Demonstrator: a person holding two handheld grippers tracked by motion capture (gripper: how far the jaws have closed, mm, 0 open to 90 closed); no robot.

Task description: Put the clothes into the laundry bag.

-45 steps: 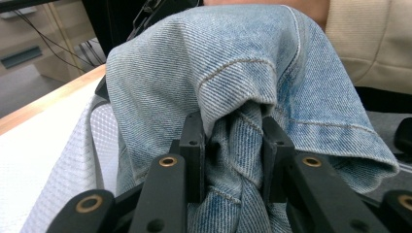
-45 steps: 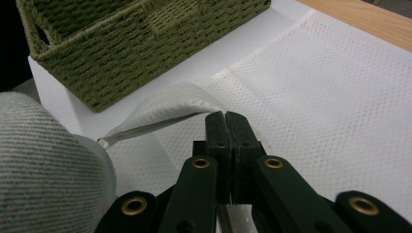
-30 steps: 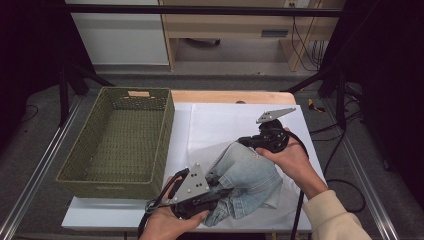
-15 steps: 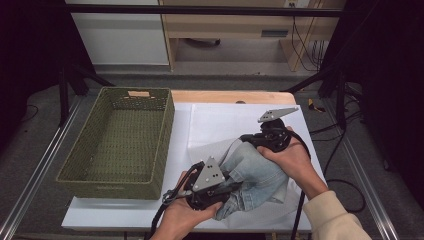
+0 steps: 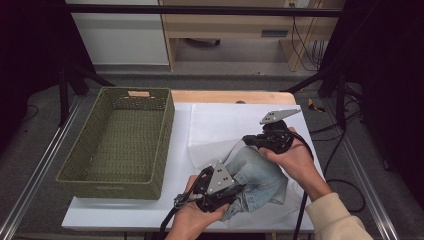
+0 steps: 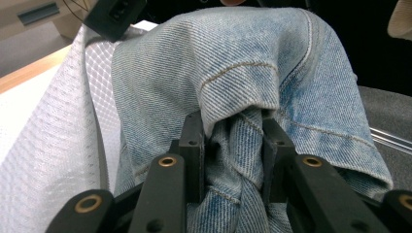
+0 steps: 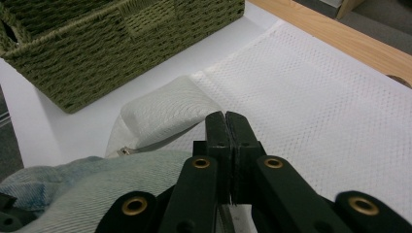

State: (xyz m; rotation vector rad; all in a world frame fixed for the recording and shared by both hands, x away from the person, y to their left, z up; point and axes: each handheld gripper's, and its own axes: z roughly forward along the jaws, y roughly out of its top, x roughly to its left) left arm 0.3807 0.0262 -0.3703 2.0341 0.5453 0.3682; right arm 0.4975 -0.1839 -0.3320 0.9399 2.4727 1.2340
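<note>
On the counter's (image 5: 125, 212) left side, a green woven basket (image 5: 120, 142) is sitting with nothing visible inside. Just right of it, the left hand-held gripper (image 5: 231, 192) is pinching a bunched fold of the light-blue denim garment (image 5: 260, 175); in the left gripper view its jaws are pressing a thick twist of denim (image 6: 243, 97) between them. The garment is lying crumpled on a white mesh cloth (image 5: 220, 130), right of the basket and apart from it, partly lifted between the two hands. Farther right, the right hand-held gripper (image 5: 248, 139) is standing at the garment's far edge, jaws closed flat together (image 7: 227, 128); whether they are catching any fabric I cannot tell. Judgement: handling is midway. The denim is gripped and gathered, not yet folded neatly. Flattening or moving it is remaining.
</note>
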